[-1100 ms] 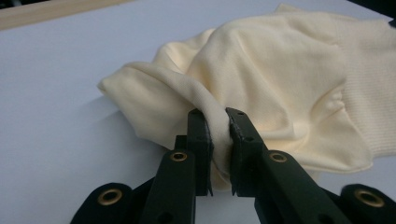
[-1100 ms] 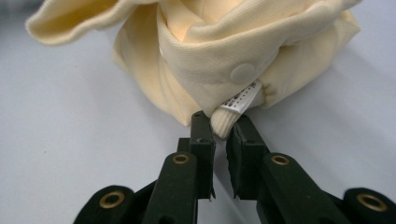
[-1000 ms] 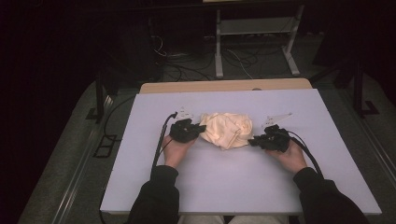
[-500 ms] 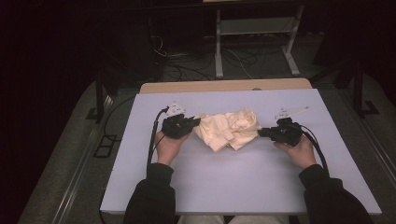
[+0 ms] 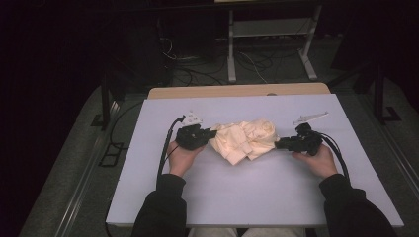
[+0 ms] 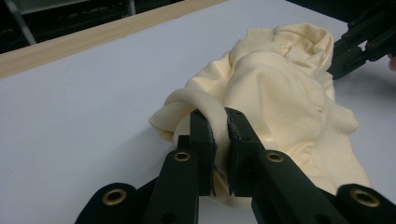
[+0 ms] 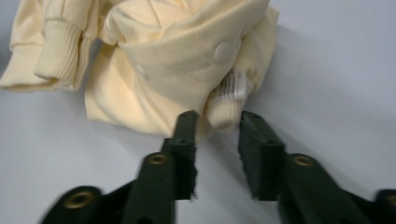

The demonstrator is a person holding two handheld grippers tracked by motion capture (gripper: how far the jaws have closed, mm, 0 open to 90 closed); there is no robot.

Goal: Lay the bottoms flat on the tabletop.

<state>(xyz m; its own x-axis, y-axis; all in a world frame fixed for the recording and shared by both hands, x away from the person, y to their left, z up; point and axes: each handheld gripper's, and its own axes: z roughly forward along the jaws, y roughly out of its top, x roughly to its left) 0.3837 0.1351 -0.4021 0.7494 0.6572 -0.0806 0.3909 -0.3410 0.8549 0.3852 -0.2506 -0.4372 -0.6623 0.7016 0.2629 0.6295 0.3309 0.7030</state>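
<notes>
A crumpled cream garment point(image 5: 244, 138) with ribbed cuffs and snap buttons lies mid-table. My left gripper point(image 5: 210, 134) is at its left end; in the left gripper view the jaws point(image 6: 217, 116) are shut on a rolled fold of the garment point(image 6: 275, 88). My right gripper point(image 5: 278, 144) is at the garment's right end. In the right gripper view it point(image 7: 219, 116) stands open, with a blurred ribbed cuff point(image 7: 229, 98) of the garment point(image 7: 177, 60) just at its tips. The right gripper point(image 6: 348, 49) also appears at the far side of the cloth in the left gripper view.
The pale lavender tabletop point(image 5: 247, 197) has bare room all around the garment. A wooden strip point(image 5: 237, 91) runs along its far edge. Beyond it are floor cables and a white desk frame point(image 5: 269, 34). Cables trail from both grippers toward the person.
Both hands have moved apart, the left one leftward and the right one rightward. The garment has been drawn out wider between them. In the last half second little has shifted.
</notes>
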